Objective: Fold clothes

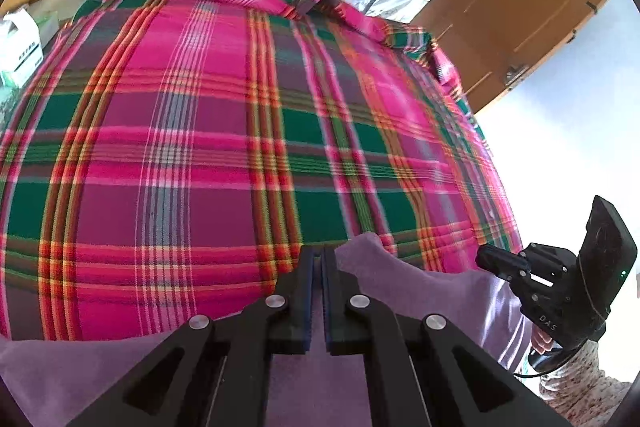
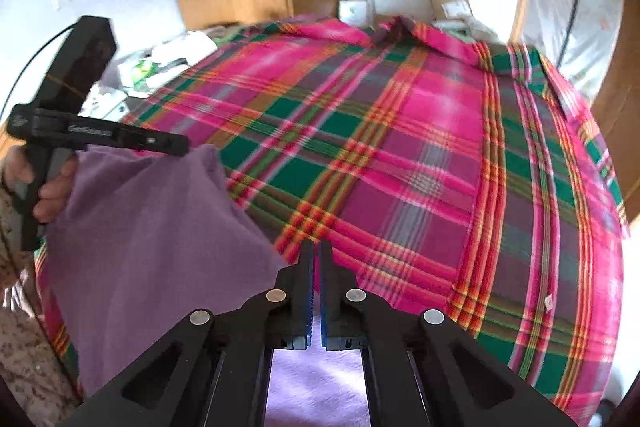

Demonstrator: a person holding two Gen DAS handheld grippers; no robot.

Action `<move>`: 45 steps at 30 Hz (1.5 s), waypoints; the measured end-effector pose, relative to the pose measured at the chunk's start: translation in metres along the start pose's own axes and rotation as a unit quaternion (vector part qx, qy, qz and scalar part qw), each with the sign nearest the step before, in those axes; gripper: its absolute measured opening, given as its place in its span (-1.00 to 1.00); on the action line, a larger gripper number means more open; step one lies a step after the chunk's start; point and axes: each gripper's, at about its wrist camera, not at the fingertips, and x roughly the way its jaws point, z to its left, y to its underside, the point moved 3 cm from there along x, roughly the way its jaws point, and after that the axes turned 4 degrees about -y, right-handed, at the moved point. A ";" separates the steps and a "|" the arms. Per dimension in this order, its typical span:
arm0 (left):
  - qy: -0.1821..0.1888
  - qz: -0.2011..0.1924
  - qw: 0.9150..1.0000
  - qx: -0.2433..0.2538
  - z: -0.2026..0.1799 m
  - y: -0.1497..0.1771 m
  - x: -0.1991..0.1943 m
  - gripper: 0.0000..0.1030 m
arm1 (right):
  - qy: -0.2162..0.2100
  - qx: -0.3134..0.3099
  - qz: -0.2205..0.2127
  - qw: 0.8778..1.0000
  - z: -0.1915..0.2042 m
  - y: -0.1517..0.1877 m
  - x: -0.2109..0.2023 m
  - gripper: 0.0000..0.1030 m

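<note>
Your left gripper (image 1: pixel 319 255) and right gripper (image 2: pixel 316 247) each pinch the soft, light purple knit garment (image 2: pixel 152 235); hold its edge corners.

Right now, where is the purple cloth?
The purple cloth lies at the near edge of the plaid blanket, low and left in the right wrist view. The left tool and right tool each pinch an edge.

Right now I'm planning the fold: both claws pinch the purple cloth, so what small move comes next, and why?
Probably carry both corners forward together over the plaid blanket. The left claw and right claw are each shut on the purple cloth, lifted between them, not yet doubled over.
</note>
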 end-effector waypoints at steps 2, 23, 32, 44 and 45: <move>-0.001 0.004 1.000 -0.005 0.002 0.000 0.004 -0.93 | -0.015 -0.001 -0.005 1.000 0.003 -0.001 -0.002 -0.94; -0.008 0.020 1.000 -0.013 0.007 0.000 0.014 -0.93 | -0.050 -0.013 0.043 0.998 0.018 -0.011 0.039 -0.95; -0.011 0.021 1.000 -0.015 0.004 0.001 0.007 -0.87 | -0.012 0.050 -0.002 0.999 -0.019 -0.002 0.000 -0.84; 0.010 -0.004 1.000 0.017 -0.031 0.008 -0.011 -0.83 | 0.147 0.239 -0.049 0.959 -0.110 0.101 -0.095 -0.48; 0.013 0.000 1.000 0.021 -0.034 0.009 -0.009 -0.83 | 0.156 0.255 -0.055 0.953 -0.115 0.110 -0.102 -0.41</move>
